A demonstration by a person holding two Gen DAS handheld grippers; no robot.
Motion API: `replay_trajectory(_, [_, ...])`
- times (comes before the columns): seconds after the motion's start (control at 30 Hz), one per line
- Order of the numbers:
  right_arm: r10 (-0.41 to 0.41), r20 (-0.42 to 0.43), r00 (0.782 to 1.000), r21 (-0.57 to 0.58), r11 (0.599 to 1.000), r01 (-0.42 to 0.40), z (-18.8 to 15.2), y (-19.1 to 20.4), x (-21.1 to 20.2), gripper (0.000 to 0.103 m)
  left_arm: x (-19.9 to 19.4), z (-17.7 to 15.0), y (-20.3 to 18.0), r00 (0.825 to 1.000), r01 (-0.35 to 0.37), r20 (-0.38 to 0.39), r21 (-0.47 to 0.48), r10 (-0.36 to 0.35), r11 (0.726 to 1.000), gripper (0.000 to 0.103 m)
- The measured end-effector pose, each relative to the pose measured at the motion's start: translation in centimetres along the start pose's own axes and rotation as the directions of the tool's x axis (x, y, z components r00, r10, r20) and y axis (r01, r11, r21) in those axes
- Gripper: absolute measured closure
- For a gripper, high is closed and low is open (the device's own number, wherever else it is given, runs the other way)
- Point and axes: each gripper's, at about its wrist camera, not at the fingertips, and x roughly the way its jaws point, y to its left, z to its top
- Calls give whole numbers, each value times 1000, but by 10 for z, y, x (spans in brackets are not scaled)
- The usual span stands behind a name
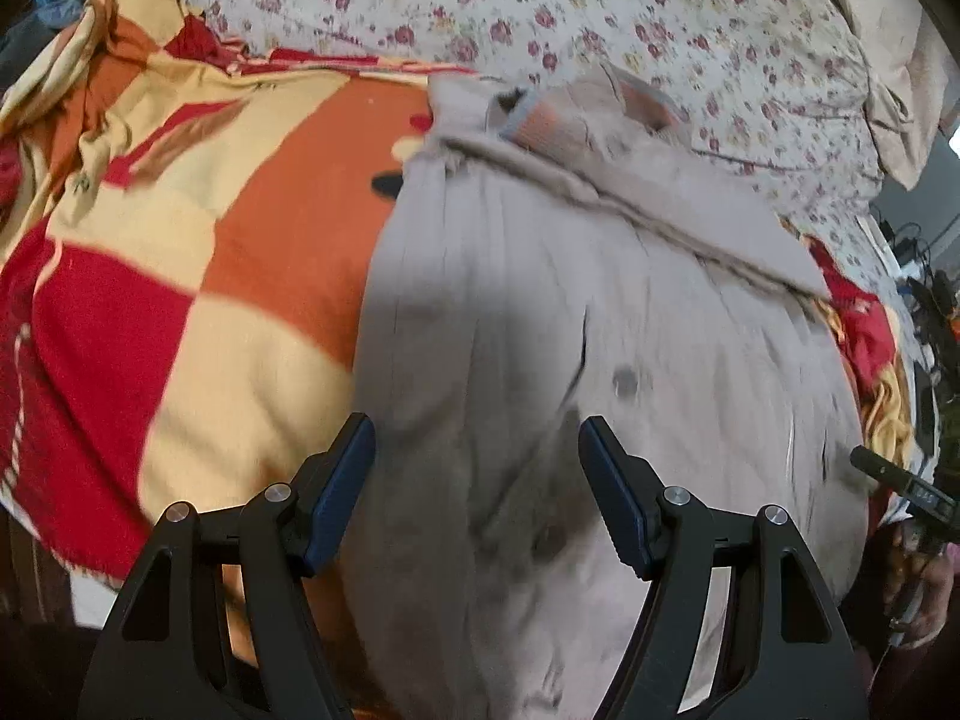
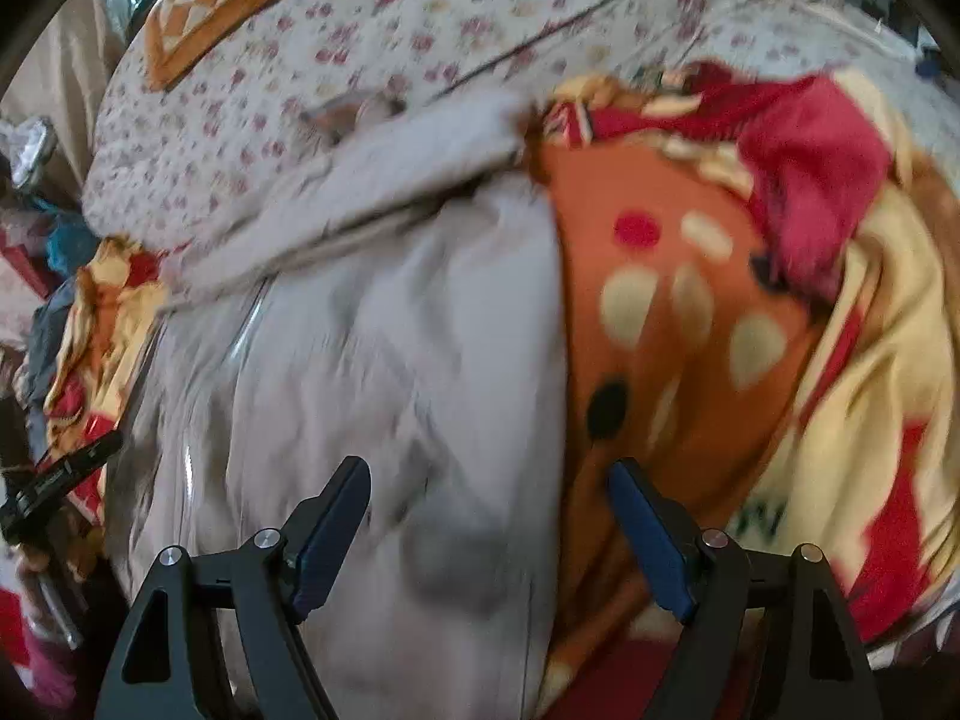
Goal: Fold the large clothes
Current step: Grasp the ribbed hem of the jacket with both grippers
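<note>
A large grey-beige coat (image 1: 510,312) lies spread on a bed, its collar (image 1: 552,126) with an orange lining at the far end and a sleeve (image 1: 660,204) folded across it. My left gripper (image 1: 477,423) hangs open above the coat's left edge, with nothing pinched between its fingers. The right wrist view is blurred and shows the same coat (image 2: 372,360). There my right gripper (image 2: 489,468) stands open over the coat's right edge, where it meets the blanket. My right gripper's tip (image 1: 900,480) also shows at the coat's right side in the left wrist view.
Under the coat lies a red, orange and cream blanket (image 1: 180,276), bunched at the far left. Beyond it is a floral quilt (image 1: 540,6). An orange-checked cushion (image 2: 222,0) sits at the far end. Clutter and cables (image 1: 924,300) crowd the bed's right side.
</note>
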Motion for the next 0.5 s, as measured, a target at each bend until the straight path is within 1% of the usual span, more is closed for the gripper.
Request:
replay_trajectory(0.13, [31,-16,999,-28,999,-31,-29,4,-9,23,-2,-20,5,999,14,-48,3,-14,1000,32])
replay_trajectory(0.23, [84,-32,996,-24,996,-85,-48,5,-19,23,-10,-34,9,998,25,-58,2,-25,1000,32])
replay_trajectory(0.33, [131,-30,991,-31,991,-132,-62,7,-28,23,-14,-46,17,994,51,-96,-27,-53,998,32])
replay_trajectory(0.4, [149,-40,988,-44,988,-151,-69,10,-30,23,-16,-54,24,988,76,-128,-58,-83,995,32])
replay_trajectory(0.5, [208,-60,976,-69,975,-212,-77,15,-29,23,-21,-64,30,983,110,-141,-84,-121,990,32])
